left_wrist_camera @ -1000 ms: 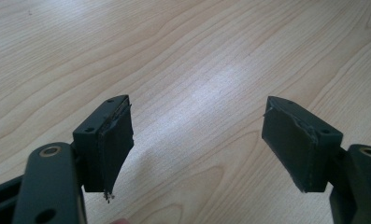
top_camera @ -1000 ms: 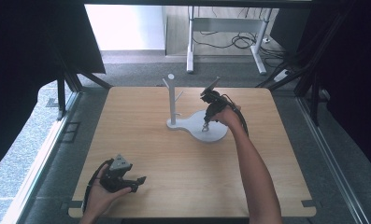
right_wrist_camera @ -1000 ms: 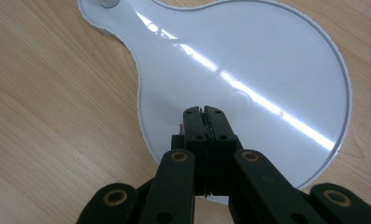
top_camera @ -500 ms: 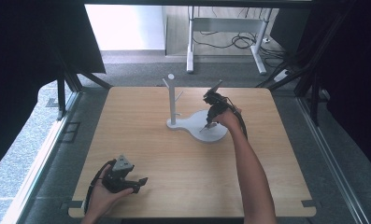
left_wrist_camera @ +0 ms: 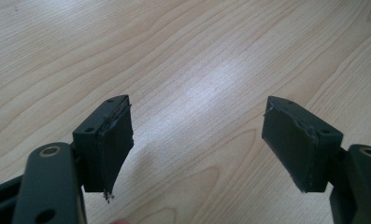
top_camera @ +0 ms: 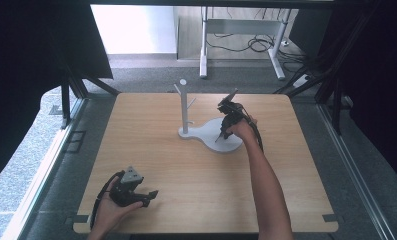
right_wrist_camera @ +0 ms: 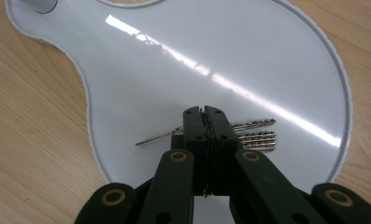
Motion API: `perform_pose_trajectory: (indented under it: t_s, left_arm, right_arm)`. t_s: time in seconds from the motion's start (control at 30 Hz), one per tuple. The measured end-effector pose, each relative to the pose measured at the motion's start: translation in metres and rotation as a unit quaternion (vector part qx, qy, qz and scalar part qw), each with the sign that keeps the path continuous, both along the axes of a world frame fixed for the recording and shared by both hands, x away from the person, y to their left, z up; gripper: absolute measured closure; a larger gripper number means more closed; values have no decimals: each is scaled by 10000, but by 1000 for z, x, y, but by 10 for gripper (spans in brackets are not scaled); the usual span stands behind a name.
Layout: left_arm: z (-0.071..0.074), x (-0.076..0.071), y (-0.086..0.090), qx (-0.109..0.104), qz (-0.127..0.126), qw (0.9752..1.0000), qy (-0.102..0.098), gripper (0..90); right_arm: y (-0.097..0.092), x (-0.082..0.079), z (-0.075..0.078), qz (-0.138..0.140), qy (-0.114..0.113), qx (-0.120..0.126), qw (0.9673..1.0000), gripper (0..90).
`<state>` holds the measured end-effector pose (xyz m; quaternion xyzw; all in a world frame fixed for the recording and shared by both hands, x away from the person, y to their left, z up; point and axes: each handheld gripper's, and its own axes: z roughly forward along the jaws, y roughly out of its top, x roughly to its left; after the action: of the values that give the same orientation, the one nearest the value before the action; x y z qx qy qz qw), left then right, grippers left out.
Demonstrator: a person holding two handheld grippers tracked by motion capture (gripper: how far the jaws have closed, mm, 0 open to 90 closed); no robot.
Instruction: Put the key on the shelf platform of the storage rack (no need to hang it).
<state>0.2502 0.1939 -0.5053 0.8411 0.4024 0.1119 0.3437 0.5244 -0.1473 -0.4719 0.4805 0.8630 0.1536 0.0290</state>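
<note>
- Right gripper (right_wrist_camera: 204,111): fingers pressed together, tips over a silver chain (right_wrist_camera: 248,135), lower centre of its view; grip on it cannot be told.
- Chain lies on the white stand base (right_wrist_camera: 174,79).
- Left gripper (left_wrist_camera: 197,140): fingers wide apart, empty, above the counter (left_wrist_camera: 183,56).

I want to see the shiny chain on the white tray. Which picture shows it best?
The right gripper view: the chain lies close up on the white tray, just past the shut right claw. In the high view the chain is too small to make out. The left gripper view looks at wood.

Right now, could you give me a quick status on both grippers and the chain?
Right gripper shut, down on the white tray over the chain; grip unclear. Left gripper open, over bare table. Nothing in the way.
</note>
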Motion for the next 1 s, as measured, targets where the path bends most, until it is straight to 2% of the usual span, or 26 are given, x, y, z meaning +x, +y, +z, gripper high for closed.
perform_pose_trajectory:
  t_s: [0.23,0.33,0.63,1.0]
  left_arm:
    - [0,0,0,-2,-2,10000,1,249]
    - [-1,0,0,3,-5,10000,5,250]
    - [0,0,-1,11,-20,10000,20,249]
    - [-2,0,-4,46,-57,10000,35,246]
  right_arm:
    - [-1,-1,-2,-30,-26,46,10000,877]
    - [-2,-1,-2,-19,-31,28,10000,827]
    - [-5,-6,9,13,-199,98,9998,766]
    - [-7,-21,20,322,-326,251,9986,581]
